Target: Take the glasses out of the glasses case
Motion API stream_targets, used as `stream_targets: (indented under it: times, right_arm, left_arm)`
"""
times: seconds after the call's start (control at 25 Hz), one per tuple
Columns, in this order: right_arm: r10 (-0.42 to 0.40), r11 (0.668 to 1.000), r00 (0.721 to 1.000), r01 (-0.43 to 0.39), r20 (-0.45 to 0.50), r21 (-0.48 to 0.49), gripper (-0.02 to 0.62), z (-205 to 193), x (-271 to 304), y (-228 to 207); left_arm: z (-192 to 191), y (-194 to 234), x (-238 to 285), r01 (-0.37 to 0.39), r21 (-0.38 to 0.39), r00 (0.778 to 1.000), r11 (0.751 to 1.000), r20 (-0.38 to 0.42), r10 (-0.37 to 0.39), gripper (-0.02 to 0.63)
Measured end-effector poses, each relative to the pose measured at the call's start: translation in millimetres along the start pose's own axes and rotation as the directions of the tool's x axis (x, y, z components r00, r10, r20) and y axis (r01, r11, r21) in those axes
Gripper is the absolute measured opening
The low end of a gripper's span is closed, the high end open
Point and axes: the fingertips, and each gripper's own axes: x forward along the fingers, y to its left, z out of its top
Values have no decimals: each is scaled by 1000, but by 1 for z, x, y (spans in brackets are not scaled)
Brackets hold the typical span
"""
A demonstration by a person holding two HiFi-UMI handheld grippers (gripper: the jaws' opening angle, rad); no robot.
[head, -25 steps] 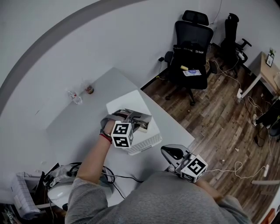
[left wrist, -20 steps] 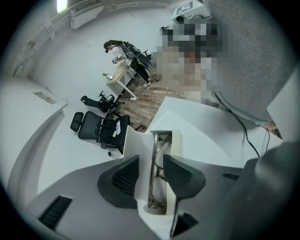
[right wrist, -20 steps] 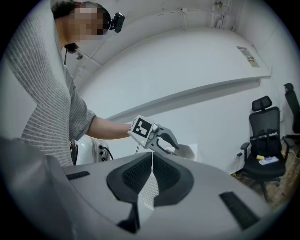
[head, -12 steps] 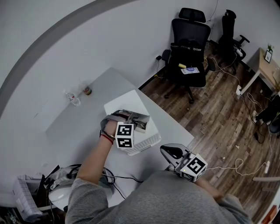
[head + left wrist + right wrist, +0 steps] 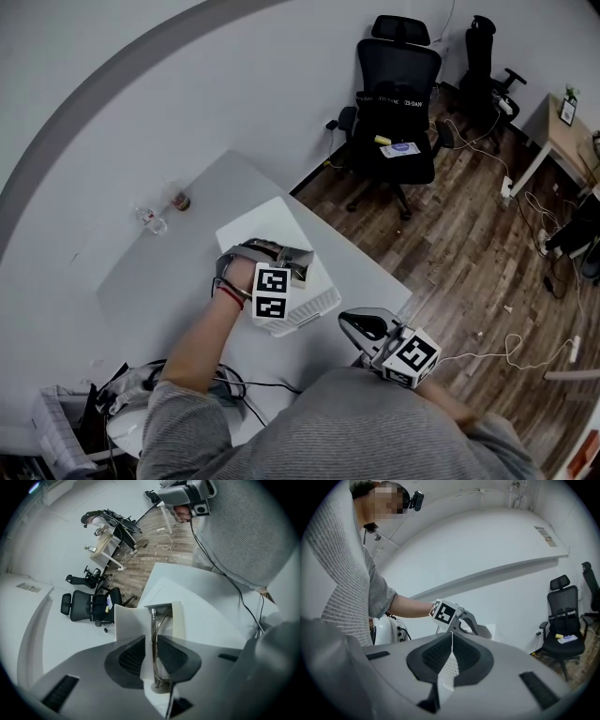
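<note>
Dipped lower and rolled a touch since a second ago with the left claw (image 5: 149,641), now down in the open glasses case (image 5: 126,620) atop the white box (image 5: 319,302) on the surface (image 5: 169,272). Has just been narrowing around the metal glasses (image 5: 153,620) inside, not yet pinching. Holds the right claw (image 5: 451,641) pressed together, empty, level, off the surface edge.

Plain white wall (image 5: 187,75) all round, dark wood-plank floor (image 5: 469,244) strewn with white cables (image 5: 506,352), a black mesh office chair (image 5: 398,103) beyond the white table's (image 5: 169,272) far edge, a second black swivel chair (image 5: 483,56) behind, a light wooden desk (image 5: 562,131) at right.
</note>
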Motion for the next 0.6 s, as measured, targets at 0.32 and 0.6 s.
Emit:
stream_targets:
  times: [0.32, 0.6]
  right_arm:
    - [-47, 998, 999, 46, 22, 42, 14, 4, -8, -12]
    - [-40, 999, 999, 39, 13, 33, 14, 2, -2, -9]
  left_arm:
    - [-7, 1, 3, -121, -34, 991, 992, -56, 119, 35]
    - [-11, 2, 0, -180, -31, 983, 983, -52, 179, 35]
